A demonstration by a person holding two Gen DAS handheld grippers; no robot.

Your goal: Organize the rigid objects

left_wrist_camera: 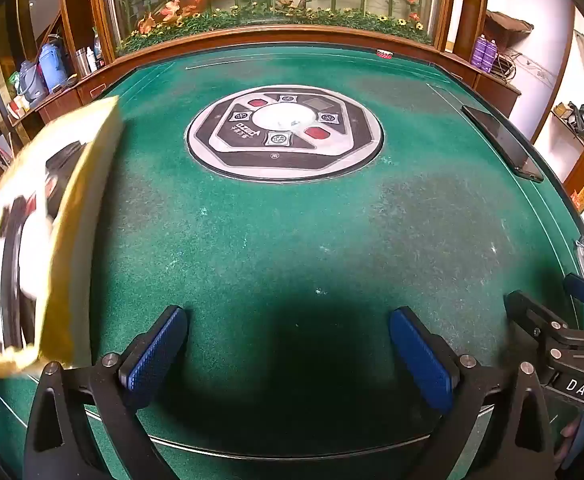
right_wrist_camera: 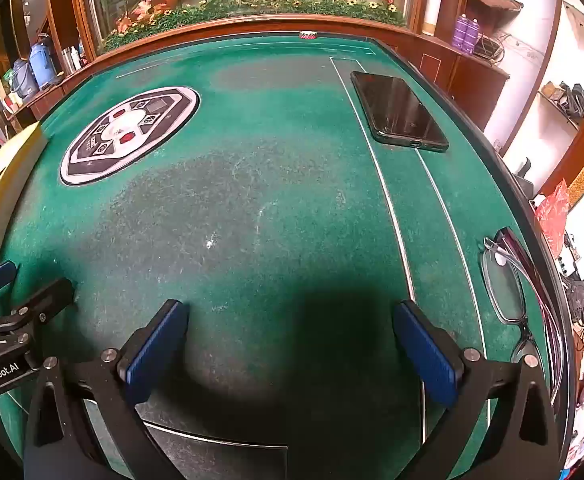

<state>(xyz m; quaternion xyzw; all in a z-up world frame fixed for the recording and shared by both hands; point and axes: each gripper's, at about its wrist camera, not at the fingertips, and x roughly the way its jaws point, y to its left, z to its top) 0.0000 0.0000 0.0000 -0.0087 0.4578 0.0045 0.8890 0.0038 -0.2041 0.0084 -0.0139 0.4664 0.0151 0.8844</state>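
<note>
A yellow and white box (left_wrist_camera: 40, 236) with a printed picture lies on the green felt table (left_wrist_camera: 292, 232) at the left; its edge shows in the right wrist view (right_wrist_camera: 8, 168). A black phone (right_wrist_camera: 398, 112) lies flat at the far right; it also shows in the left wrist view (left_wrist_camera: 502, 142). Clear-framed glasses (right_wrist_camera: 506, 284) lie at the right edge. My left gripper (left_wrist_camera: 288, 356) is open and empty above the near felt. My right gripper (right_wrist_camera: 290, 352) is open and empty, left of the glasses.
A round control panel (left_wrist_camera: 286, 132) is set into the table's centre. A wooden rim and a glass case of artificial plants (left_wrist_camera: 276, 0) stand behind the table. Shelves with bottles (left_wrist_camera: 48, 68) flank it. A small red item (right_wrist_camera: 307, 35) sits on the far rim.
</note>
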